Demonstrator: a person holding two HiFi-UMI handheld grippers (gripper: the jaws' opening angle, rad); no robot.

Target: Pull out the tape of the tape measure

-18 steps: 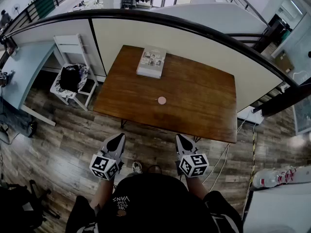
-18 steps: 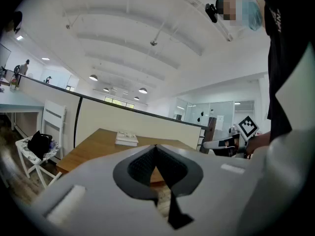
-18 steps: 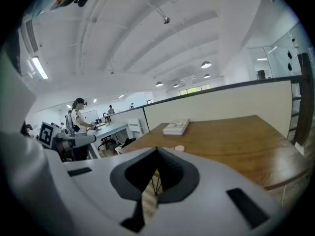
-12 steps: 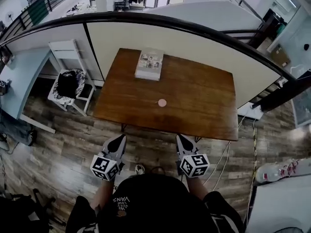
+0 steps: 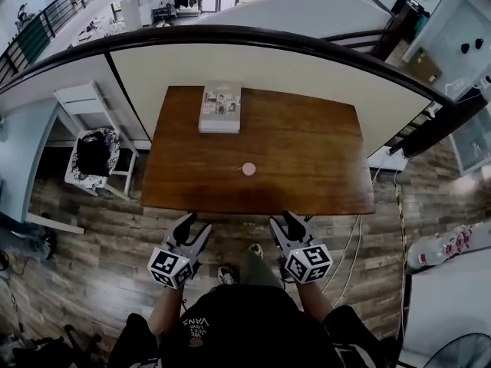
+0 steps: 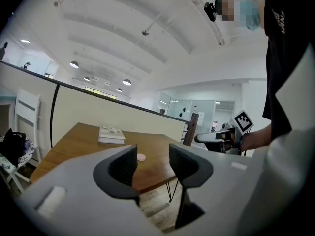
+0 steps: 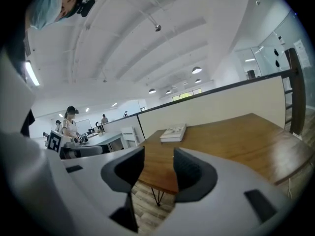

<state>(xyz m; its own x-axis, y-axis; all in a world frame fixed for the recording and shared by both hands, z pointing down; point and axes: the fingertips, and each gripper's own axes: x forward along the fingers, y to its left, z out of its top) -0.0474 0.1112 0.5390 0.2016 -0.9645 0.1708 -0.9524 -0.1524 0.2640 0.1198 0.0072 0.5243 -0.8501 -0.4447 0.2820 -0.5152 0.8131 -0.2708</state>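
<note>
Low in frame: left hand-held gripper & right hand-held gripper now have jaws spread apart; they looked closed before. Both hold nothing. They've also come closer to the surface edge, so I think it's reach time, no grab yet. Tape measure, small pink round thing, lies mid-surface, ahead of both. Nothing blocks it. Book at far edge, chair off left.
</note>
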